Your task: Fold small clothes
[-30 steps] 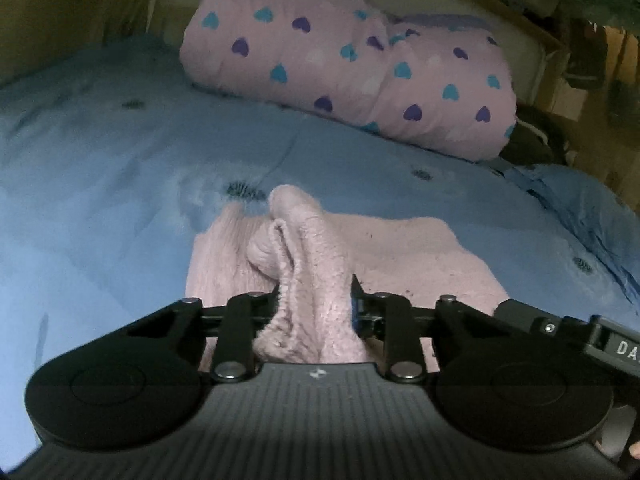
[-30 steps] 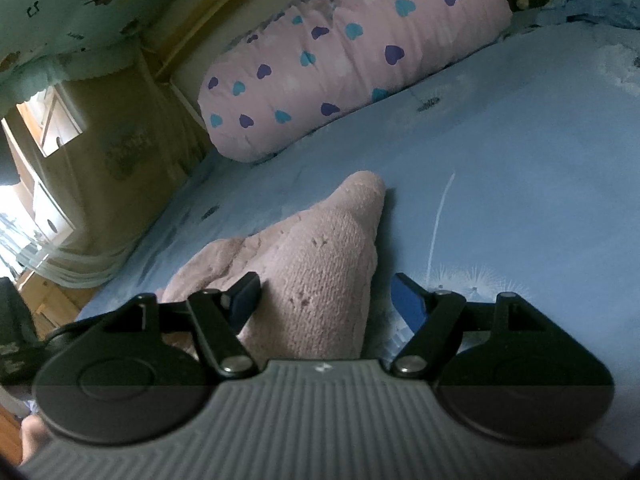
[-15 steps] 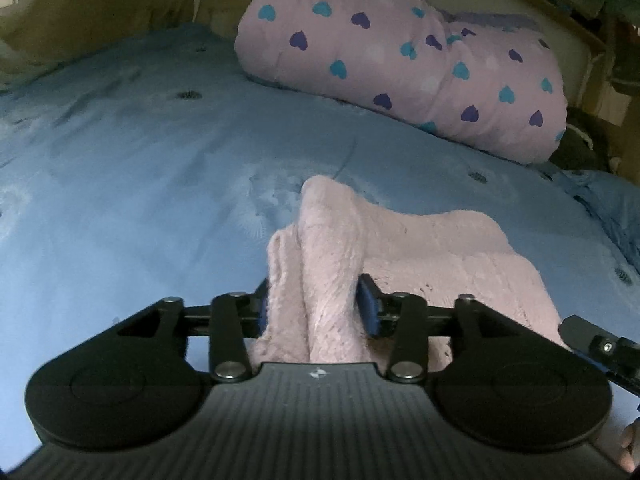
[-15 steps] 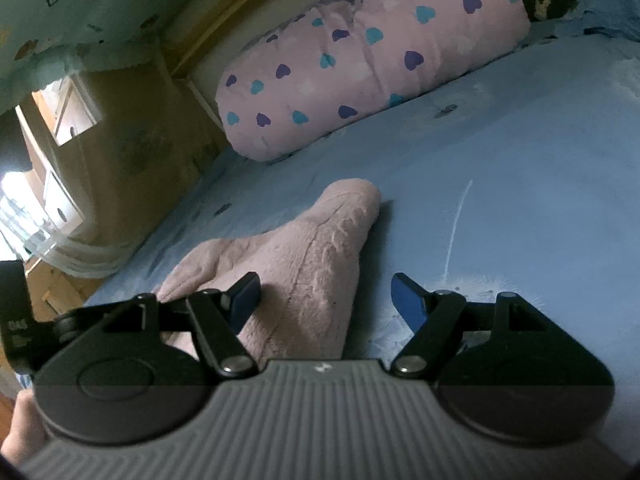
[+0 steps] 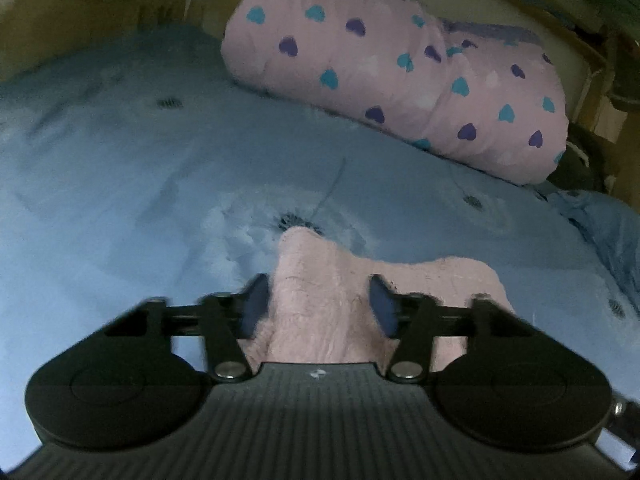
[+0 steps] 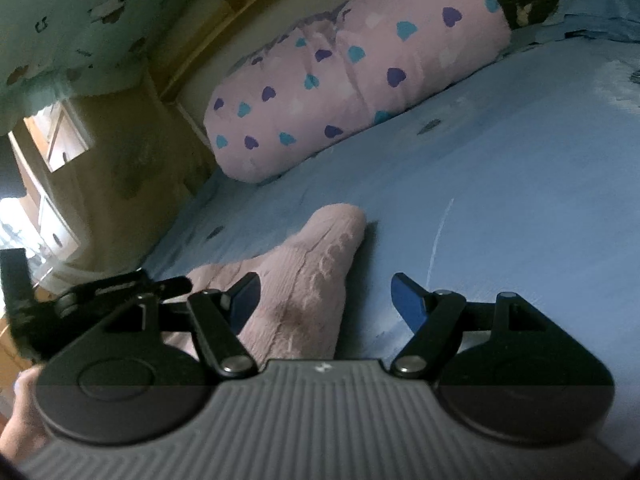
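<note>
Your pink knitted garment (image 5: 440, 280) lies on the blue bed sheet (image 5: 120, 200), in front of the pink heart-print pillow (image 5: 400, 80) that sits against the far edge of the bed. Part of the garment is spread flat to the right. A raised fold of it runs up the middle, straight into your left hand-held gripper (image 5: 316, 304).

That gripper's jaws have just been closing, and the fold sits between them and fills the gap. The blue pads (image 5: 252, 308) stand right against the knit on both sides. The picture is smeared, though, so you cannot tell whether they are actually pinching it or only flanking it.

Your right hand-held gripper (image 6: 326, 284) has its jaws wide apart and grips nothing. In its view the garment (image 6: 320, 248) tapers to a rounded tip pointing toward the pillow (image 6: 360, 80). The knit passes beside the left finger (image 6: 244, 292), while the right finger is over bare sheet (image 6: 520, 200). The left gripper shows at that picture's left edge.
</note>
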A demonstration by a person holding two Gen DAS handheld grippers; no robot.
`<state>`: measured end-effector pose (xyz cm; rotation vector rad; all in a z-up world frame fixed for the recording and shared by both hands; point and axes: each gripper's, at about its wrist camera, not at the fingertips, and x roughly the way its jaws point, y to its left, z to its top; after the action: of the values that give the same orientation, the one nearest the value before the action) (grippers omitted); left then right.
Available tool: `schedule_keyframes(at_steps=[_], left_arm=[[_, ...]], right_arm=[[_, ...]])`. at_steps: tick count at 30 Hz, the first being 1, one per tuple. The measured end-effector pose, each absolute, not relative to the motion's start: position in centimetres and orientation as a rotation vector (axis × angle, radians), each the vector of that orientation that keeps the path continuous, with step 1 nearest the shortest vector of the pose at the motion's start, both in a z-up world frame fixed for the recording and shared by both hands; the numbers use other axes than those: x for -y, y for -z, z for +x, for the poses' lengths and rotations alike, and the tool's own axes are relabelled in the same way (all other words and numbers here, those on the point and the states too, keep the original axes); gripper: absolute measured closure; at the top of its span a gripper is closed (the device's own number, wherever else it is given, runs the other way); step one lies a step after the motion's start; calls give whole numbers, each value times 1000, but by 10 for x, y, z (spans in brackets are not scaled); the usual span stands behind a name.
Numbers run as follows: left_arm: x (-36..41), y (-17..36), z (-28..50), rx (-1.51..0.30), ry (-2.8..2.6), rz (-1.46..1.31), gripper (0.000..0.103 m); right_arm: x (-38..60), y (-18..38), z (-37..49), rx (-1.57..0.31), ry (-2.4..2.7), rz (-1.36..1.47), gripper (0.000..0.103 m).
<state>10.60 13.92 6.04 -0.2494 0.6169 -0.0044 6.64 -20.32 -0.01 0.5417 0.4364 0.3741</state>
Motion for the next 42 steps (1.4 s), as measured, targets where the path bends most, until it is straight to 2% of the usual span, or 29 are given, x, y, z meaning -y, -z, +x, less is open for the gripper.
schedule_keyframes(at_steps=[1, 5, 9, 15, 21, 28, 38, 42], left_arm=[[-140, -59, 110, -631, -1, -248, 89], [-150, -64, 106, -579, -76, -215, 89], [-171, -44, 114, -658, -108, -266, 89], [-168, -54, 108, -667, -66, -249, 87], [-172, -71, 69, -703, -17, -289, 74], [-174, -83, 18, -770, 56, -278, 57], [-153, -69, -9, -833, 137, -143, 50], [-157, -60, -11, -828, 158, -173, 43]], right_arm=[[204, 1, 67, -437, -368, 545, 28], [205, 2, 69, -448, -362, 548, 28], [204, 1, 69, -441, -372, 544, 28], [198, 4, 70, -453, -375, 505, 28], [188, 7, 68, -430, -352, 423, 28], [194, 9, 58, -443, -315, 493, 28], [190, -14, 16, -455, -282, 432, 28], [183, -16, -1, -483, -283, 393, 28]])
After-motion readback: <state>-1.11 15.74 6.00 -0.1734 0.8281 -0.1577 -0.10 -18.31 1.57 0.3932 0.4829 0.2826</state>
